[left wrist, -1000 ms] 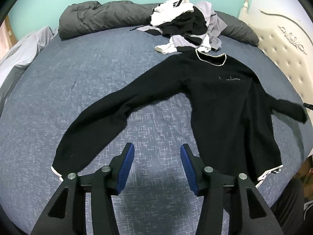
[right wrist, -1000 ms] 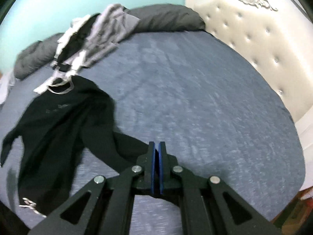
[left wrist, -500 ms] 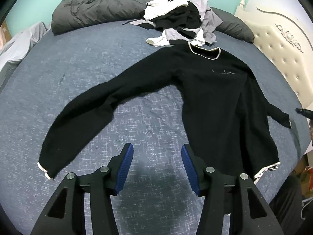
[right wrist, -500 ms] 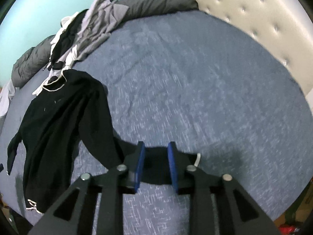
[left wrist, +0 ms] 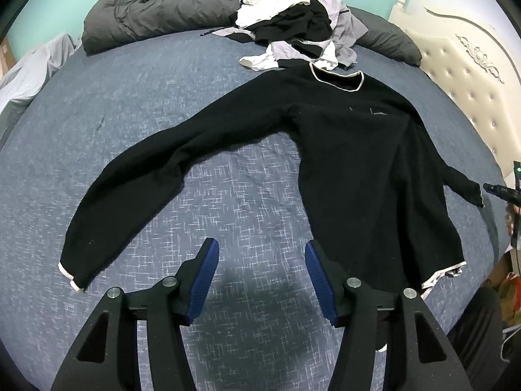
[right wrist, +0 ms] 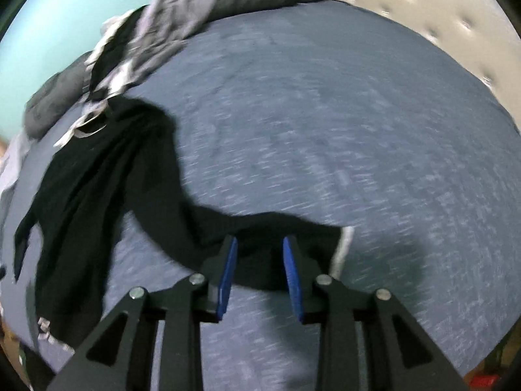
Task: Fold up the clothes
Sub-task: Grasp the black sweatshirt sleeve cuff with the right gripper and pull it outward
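— What was seen on the blue patterned bedspread (left wrist: 130, 104)?

— A black long-sleeved sweater with white trim (left wrist: 355, 163) was laid flat, its left sleeve spread toward the bed's left edge, its collar touching a heap of white, black and grey clothes (left wrist: 293, 29) near the far edge.

— And the grippers?

— The left gripper (left wrist: 262, 280) was held open over bare bedspread. The right gripper (right wrist: 259, 267) was seen opening, the sweater's white-trimmed right cuff (right wrist: 342, 247) lying unpinched between its blue pads (right wrist: 228, 267).
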`<state>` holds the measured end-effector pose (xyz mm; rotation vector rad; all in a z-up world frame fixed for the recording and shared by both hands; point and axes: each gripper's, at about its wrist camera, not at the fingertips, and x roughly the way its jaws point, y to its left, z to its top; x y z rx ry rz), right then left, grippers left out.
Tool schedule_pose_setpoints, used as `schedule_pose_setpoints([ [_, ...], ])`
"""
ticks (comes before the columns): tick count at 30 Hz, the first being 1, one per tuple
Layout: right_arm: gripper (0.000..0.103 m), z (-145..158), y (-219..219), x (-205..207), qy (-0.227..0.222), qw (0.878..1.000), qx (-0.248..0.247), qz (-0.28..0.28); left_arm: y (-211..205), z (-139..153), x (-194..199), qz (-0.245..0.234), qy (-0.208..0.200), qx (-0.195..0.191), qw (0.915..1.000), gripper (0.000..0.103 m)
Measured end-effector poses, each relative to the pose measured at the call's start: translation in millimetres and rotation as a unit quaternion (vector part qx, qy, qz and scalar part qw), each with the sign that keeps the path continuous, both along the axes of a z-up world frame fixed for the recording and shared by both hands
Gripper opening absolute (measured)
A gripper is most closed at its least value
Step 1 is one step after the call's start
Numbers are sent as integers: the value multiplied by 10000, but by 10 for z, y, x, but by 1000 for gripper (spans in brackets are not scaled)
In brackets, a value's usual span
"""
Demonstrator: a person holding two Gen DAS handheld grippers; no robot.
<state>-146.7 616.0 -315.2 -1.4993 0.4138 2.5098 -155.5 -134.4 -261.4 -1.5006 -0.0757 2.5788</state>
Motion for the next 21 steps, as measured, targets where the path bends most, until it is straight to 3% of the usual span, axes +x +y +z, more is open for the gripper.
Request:
schedule_pose_setpoints([
  [3, 47, -140, 156, -46, -173, 9997, 65, -180, -5, 6, -5, 35, -14, -64, 10000, 60],
  [12, 49, -487, 311, -53, -330, 9983, -237, -406, 38, 18, -102, 62, -69, -200, 9998, 60],
  [13, 48, -487, 287, -67, -327, 9987, -160, -364, 44, 22, -113, 59, -69, -206, 9997, 60],
  [15, 23, -464, 216, -75, -314, 9992, 21, -243, 57, 29, -133, 68, -75, -197, 9998, 60],
  [17, 12, -435, 165, -84, -268, 9994, 137, -140, 73, 41, -140, 62, -70, -183, 9998, 60],
  [21, 8, -141, 172, -70, 214, 9993, 251, -182, 105, 73, -143, 26, -48, -176, 9998, 60],
])
